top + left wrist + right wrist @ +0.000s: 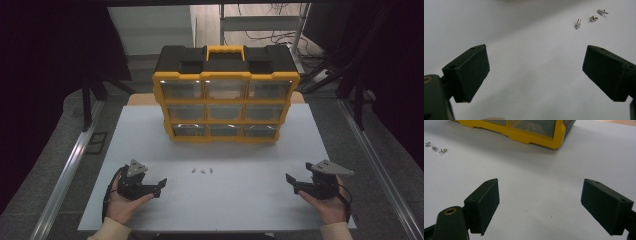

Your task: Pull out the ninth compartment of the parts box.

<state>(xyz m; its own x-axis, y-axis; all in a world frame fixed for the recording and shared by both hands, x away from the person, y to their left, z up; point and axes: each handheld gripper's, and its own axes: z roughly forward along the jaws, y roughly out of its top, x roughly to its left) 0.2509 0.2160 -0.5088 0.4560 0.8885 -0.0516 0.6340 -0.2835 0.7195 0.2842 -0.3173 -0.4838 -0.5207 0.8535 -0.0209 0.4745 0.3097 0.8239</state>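
Both your claws rest low on the white table with nothing in them. Your left gripper has its jaws spread wide, and so does your right gripper; each one points inward toward the middle of the table.

The three small screws lie in a short row on the bare surface, roughly midway between your two claws and a little ahead of both. From the left gripper they sit ahead and off to its right side; from the right gripper they sit ahead and well to its left. They are near each other but apart, and none is touched by a jaw.

Beyond the screws stands the yellow drawer organizer, upright, with its clear drawers facing you. As far as the high view shows, every drawer is pushed in. From your right gripper its lower corner is straight ahead, well clear of the jaws.

By this layout, the work looks barely begun: no screw is picked up, no drawer is pulled open. Likely left for you: close in on a screw, pinch it, open a drawer and drop it in, then repeat.
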